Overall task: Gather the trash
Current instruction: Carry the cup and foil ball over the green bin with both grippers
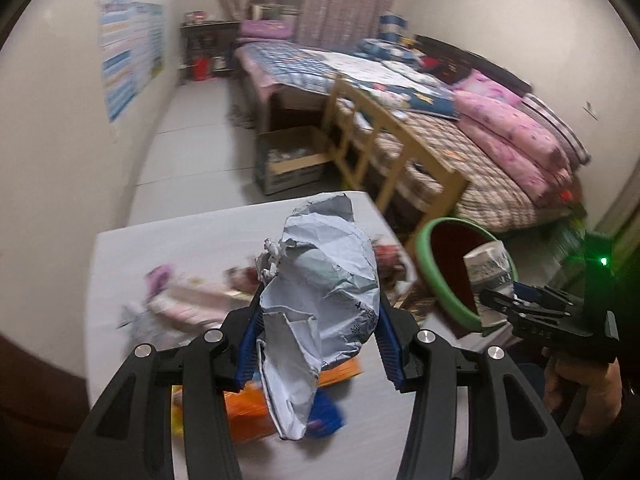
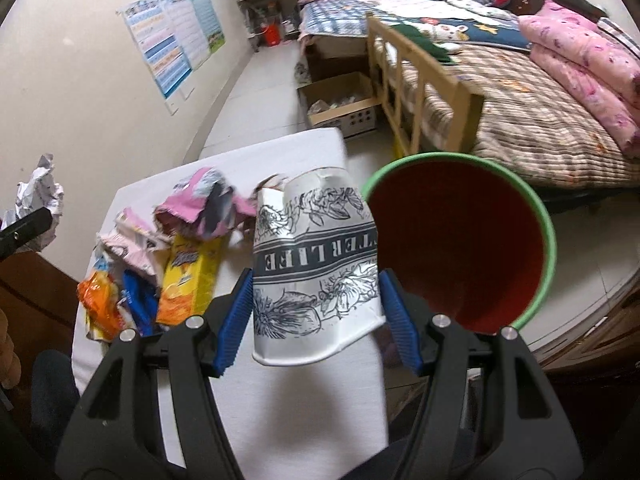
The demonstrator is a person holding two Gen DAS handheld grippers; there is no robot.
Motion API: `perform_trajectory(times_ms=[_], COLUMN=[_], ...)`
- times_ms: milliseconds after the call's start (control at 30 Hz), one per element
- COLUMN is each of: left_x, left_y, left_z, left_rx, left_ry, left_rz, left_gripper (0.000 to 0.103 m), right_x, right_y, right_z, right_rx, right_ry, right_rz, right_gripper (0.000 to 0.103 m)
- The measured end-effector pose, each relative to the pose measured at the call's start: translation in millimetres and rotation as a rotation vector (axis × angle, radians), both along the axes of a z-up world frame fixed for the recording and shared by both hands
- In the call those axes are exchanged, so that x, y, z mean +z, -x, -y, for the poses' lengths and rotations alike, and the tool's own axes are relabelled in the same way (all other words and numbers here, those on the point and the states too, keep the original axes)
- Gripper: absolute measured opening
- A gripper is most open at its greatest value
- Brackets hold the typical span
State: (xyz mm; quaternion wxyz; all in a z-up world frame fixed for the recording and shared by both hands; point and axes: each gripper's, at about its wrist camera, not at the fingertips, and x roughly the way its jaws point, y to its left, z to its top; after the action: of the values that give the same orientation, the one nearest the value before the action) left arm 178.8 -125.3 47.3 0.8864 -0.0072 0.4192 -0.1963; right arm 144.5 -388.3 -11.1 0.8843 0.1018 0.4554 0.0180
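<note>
White paper cup [image 2: 316,268] upside-down, axis upright, clamped in right tool [image 2: 316,308]; left tool [image 1: 318,344] grips crumpled bag [image 1: 320,292].

The mouth of the bin [image 2: 460,240], just ahead and right of the right gripper [image 2: 316,300], gapes unobstructed, nothing across its green rim. Both grippers carry bulk: a crushed paper cup [image 2: 316,272] fills the right one, a crumpled mailer bag [image 1: 320,300] the left gripper [image 1: 318,344]. Left of and below both, wrappers [image 2: 160,272] crowd the white table [image 2: 280,400]; the near strip lies bare. Beyond the bin, a bed rail [image 2: 420,92] blocks passage.
</note>
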Motion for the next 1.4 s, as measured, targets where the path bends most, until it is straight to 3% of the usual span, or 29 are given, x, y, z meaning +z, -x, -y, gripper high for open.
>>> perform_trajectory(times_ms=[400, 767, 1233, 1400], left_x=[-17.4, -34.7, -54.1, -60.2], left_y=[-25.8, -61.6, -78.9, -84.3], left_z=[92.9, 161.8, 188.9, 203.1], left_rx=[-0.182, -0.252, -0.246, -0.306], left_ry=[0.034, 0.052, 0.036, 0.052], left_rz=[-0.050, -0.079, -0.131, -0.158], left_gripper=[0.046, 0.046, 0.047, 0.047], right_x=[3.4, -17.7, -22.1, -30.5], right_y=[-4.3, -17.0, -27.1, -32.8], right_z=[63.6, 108.0, 126.0, 127.7], right_rx=[-0.106, -0.184, -0.172, -0.172], right_ry=[0.011, 0.001, -0.009, -0.012], right_rz=[0.000, -0.034, -0.035, -0.056], right_gripper=[0.061, 0.061, 0.062, 0.062])
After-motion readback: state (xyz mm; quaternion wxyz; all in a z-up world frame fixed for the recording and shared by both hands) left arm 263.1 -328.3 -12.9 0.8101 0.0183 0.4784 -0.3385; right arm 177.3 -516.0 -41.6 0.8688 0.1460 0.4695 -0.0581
